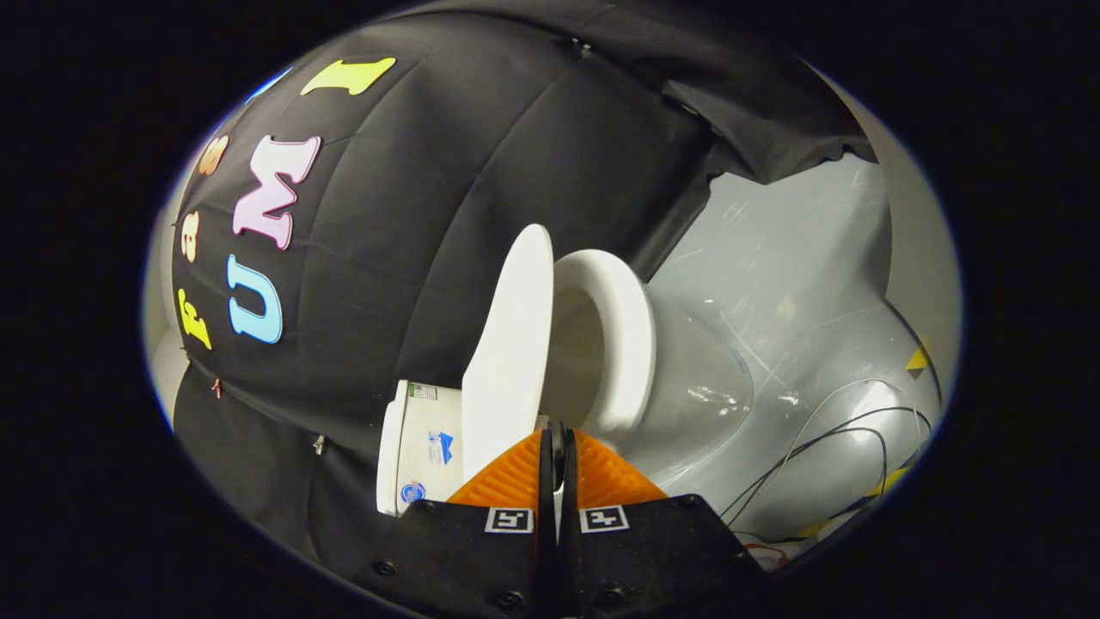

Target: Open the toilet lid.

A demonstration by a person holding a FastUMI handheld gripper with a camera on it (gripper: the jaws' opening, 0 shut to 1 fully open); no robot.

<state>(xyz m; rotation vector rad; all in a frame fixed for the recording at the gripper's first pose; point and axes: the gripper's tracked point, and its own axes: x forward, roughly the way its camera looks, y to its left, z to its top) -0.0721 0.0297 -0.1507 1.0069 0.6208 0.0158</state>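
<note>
Tongs (557, 430) closed to a hairline gap, 2 fingers side by side, nothing visibly clamped; tips at the lower edge of the lid, contact with it not confirmable.

Left to right:
- White rectangular ceramic cistern (421, 451) with small stickers, just left of the fingers, backed by the black cloth wall.
- White oval plastic toilet lid (509, 344) raised well clear of the seat, seen nearly edge-on, leaning toward the cistern; gap to the seat wide at the far end, narrowing toward the fingertips.
- White oval seat ring (620, 340) on the glossy white ceramic bowl (696, 387), just right of the lid.
- Grey glossy floor (773, 275) beyond, with thin black and white cables (846, 430) trailing right of the bowl.

Judgement: task near done, lid not yet at rest against the cistern. Recommended: keep fingers closed as a pusher, press on the lid's underside near its edge, follow the hinge arc slowly, ease off before contact to avoid a slam or rebound.
</note>
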